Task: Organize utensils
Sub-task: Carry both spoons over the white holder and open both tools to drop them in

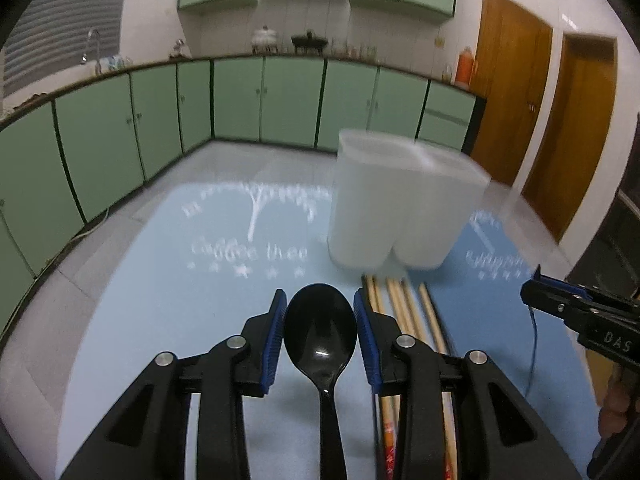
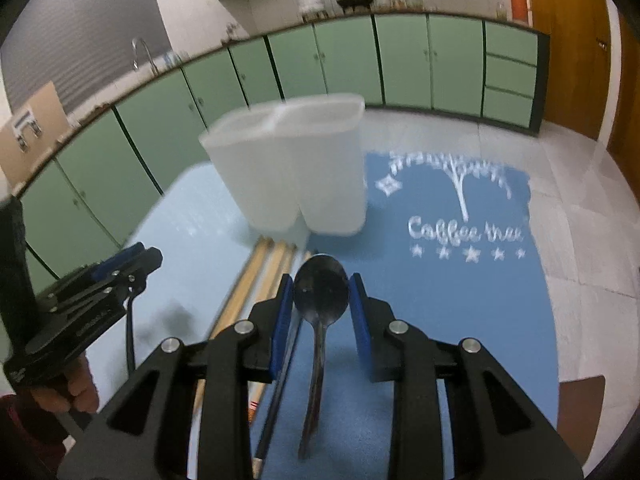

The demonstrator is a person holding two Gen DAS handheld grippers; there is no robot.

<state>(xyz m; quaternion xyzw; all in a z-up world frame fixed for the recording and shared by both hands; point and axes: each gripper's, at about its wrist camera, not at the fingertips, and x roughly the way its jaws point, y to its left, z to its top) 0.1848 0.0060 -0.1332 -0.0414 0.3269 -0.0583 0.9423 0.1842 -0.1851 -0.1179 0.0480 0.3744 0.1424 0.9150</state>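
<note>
A black plastic spoon (image 1: 320, 332) sits bowl-forward between the blue pads of my left gripper (image 1: 320, 296), which is shut on it above the light blue mat (image 1: 168, 304). My right gripper (image 2: 320, 280) is shut on a dark shiny spoon (image 2: 322, 296), gripped by its bowl, the handle trailing back toward the camera. Each gripper also shows in the other's view: the right gripper (image 1: 534, 294) at the right edge, the left gripper (image 2: 150, 256) at the left. A white translucent two-compartment holder (image 1: 404, 208) (image 2: 292, 172) stands upright just beyond both grippers.
Several wooden chopsticks (image 1: 400, 308) (image 2: 260, 276) lie on the mats in front of the holder, with a dark stick (image 2: 276, 400) beside them. The darker blue mat (image 2: 460, 312) lies to the right. Green cabinets (image 1: 240, 100) ring the floor; wooden doors (image 1: 512, 92) stand at the right.
</note>
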